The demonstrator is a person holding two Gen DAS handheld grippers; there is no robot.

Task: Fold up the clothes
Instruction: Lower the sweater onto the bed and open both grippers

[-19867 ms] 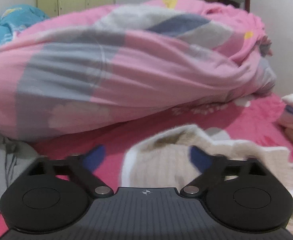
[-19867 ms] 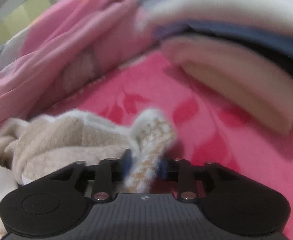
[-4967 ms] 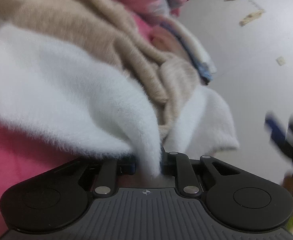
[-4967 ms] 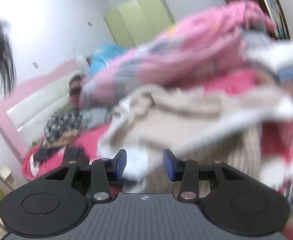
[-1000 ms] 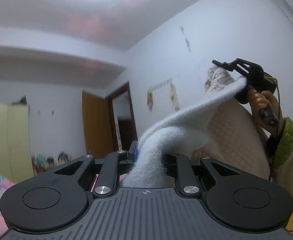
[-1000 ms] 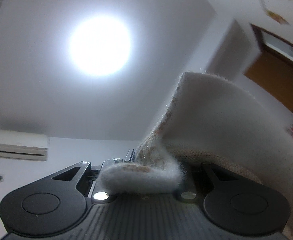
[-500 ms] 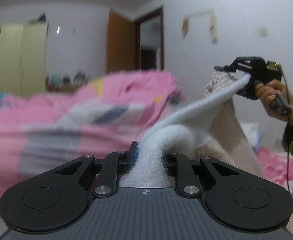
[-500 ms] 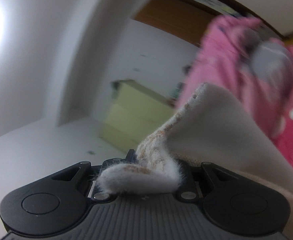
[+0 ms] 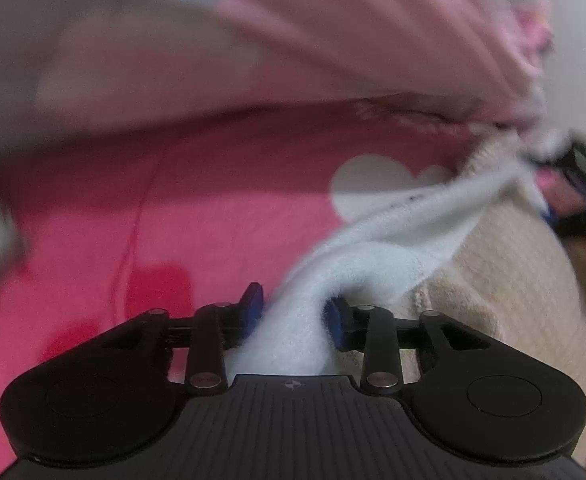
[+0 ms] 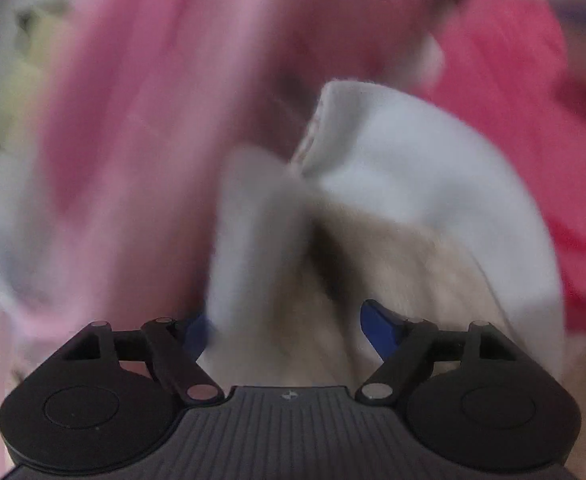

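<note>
**Both grippers let the sweater go over the bed**

The left gripper points down at the pink bed. Its fingers are opening, and the white hem of the sweater lies between them, running away to the right of the fingers, where the beige body hangs. The right gripper has its fingers wide apart and opening; the sweater is in front of and between them, no longer pressed.

I think the step is to lay the sweater flat. To do it well, both sides should be released at one height, near the bed, so the hem falls straight and does not bunch. The quilt beyond the fingers should stay clear of it.

No containers are visible here.
</note>
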